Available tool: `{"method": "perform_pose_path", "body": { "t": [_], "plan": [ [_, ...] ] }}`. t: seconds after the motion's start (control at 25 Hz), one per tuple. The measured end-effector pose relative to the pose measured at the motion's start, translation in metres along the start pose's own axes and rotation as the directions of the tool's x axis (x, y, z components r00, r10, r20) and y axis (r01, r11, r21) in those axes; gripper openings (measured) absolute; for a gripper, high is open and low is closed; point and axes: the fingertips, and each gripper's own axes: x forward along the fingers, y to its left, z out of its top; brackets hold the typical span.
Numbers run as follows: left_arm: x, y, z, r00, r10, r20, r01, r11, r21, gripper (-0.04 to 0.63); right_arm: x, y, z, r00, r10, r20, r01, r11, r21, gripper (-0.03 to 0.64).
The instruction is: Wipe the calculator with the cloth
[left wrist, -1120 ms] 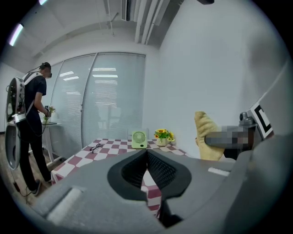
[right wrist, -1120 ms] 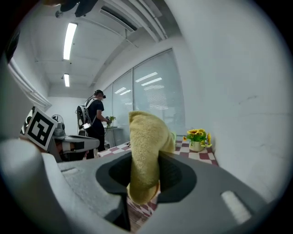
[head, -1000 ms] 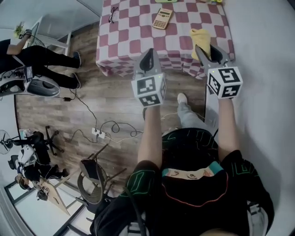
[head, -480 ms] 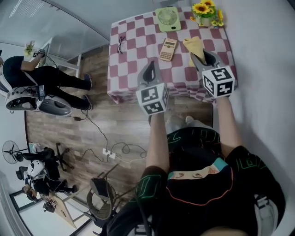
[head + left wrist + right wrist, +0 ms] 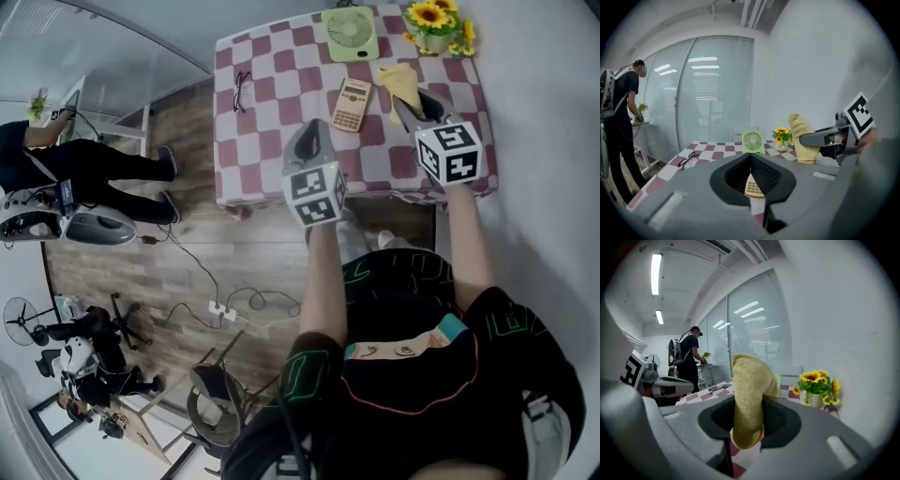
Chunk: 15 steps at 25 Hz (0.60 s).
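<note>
Checked tablecloth [image 5: 272,66] spans the top of the head view, and the calculator [image 5: 352,104] lies on it at upper centre, between the tips of the left gripper [image 5: 309,131] and the right gripper [image 5: 412,101]. The yellow cloth [image 5: 401,79] juts out beyond the right one.

Left gripper view: jaws together, nothing between them (the calculator shows low centre, beyond).

Right gripper view: jaws clamp the cloth, upright mid-frame.
</note>
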Motion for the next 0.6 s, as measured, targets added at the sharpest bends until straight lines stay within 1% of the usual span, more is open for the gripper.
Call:
{"method": "perform_pose_path", "body": {
  "t": [0.2, 0.32, 0.44, 0.6],
  "plan": [
    [0.036, 0.020, -0.027, 0.997, -0.039, -0.070, 0.037, 0.999, -0.029, 0.011, 0.041, 0.001, -0.021, 0.995, -0.012, -0.101, 0.010, 1.000, -0.016, 0.129],
    [0.056, 0.027, -0.045, 0.987, -0.072, -0.143, 0.068, 0.997, -0.034, 0.011, 0.069, 0.003, -0.031, 0.988, 0.001, -0.155, -0.008, 0.999, -0.046, 0.129],
    [0.072, 0.031, -0.054, 0.978, -0.111, -0.178, 0.108, 0.994, -0.024, 0.011, 0.096, 0.008, -0.039, 0.976, 0.027, -0.217, -0.050, 0.994, -0.102, 0.129],
    [0.088, 0.036, -0.058, 0.968, -0.140, -0.208, 0.144, 0.990, 0.004, 0.011, 0.125, 0.011, -0.057, 0.945, 0.069, -0.321, -0.131, 0.976, -0.175, 0.129]
  ]
}}
